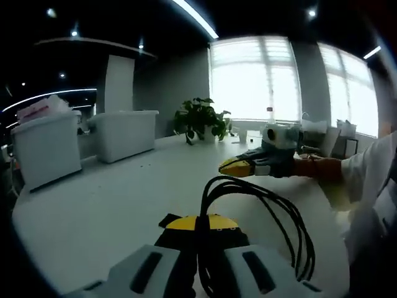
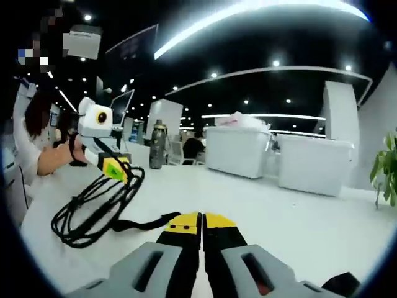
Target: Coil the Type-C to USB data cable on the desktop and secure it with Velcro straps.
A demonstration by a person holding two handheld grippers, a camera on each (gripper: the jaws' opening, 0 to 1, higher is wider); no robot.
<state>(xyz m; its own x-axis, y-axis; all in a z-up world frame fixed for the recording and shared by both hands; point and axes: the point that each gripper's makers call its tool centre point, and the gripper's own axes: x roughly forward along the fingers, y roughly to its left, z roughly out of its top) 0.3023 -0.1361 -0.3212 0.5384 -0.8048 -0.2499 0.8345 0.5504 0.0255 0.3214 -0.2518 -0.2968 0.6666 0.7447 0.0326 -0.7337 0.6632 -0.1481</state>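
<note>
We see the coiled cable [image 2: 93, 208] hanging over the surface [image 2: 279, 211], pinched in our left tongs [image 2: 115, 168], with a strap [image 2: 146, 221] running from the coil to our right tongs [image 2: 201, 221]. Behind, two bins [image 1: 46, 149] stand side by side on the surface, a plant [image 1: 200, 118] right of them, a bottle [image 2: 157, 144] farther back.

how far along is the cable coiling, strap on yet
Coiling looks mostly done: the black cable hangs in several loops. In hand: the left gripper is shut on the loops, lifting them above the table. The right gripper is shut, holding nothing visible. Left: no strap wraps the bundle, so securing remains.
</note>
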